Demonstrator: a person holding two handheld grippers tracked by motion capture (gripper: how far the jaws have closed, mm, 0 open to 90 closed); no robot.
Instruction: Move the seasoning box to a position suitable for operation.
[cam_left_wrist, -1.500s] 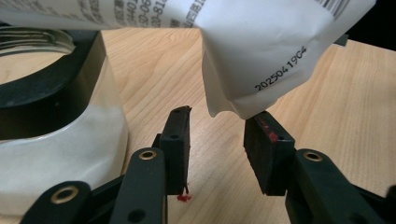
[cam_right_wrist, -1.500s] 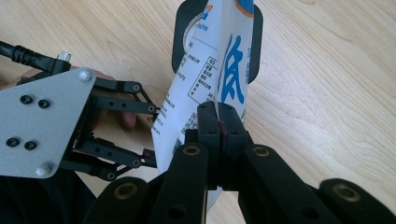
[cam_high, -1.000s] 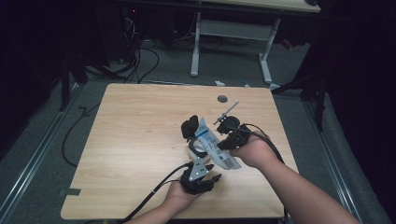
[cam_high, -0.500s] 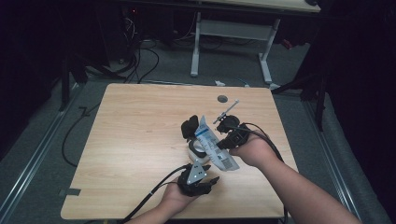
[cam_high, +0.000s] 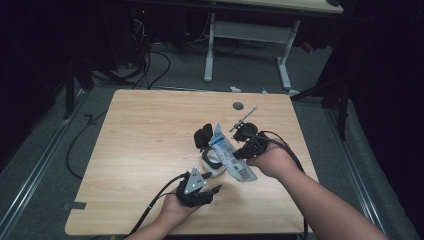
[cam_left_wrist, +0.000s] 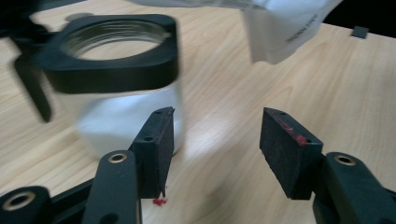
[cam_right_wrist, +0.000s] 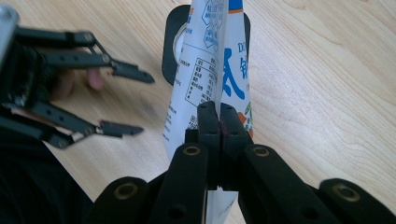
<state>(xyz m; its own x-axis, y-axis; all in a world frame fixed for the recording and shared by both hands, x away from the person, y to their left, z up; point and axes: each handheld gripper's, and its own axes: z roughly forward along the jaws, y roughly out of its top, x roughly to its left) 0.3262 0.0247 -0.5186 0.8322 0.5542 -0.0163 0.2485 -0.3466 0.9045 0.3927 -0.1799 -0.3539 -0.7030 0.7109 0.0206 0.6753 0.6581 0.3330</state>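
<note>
Light wood-grain counter carries all items; its left half is bare, giving wide free room toward the left edge.

Left tool sits in the lower centre of the high view, close to the counter's near edge. Its jaws are spread and have just been opening; nothing lies between them. In the left gripper view the left pad stands just beside the jar wall, without visible pressure, and bare counter shows in the gap to the right pad.

White jar stands upright at centre frame, just above the left tool. It has a black squared collar round its open mouth and a black hinged lid swung up at its far side.

White-and-blue printed pouch lies tilted over the jar mouth, running from centre toward the lower right.

Right tool has its jaws pressed together, pinching the pouch along its edge.

A thin metal rod lies apart above the right hand. A dark round hole marks the counter near the far edge. The right edge is close to the right forearm.
</note>
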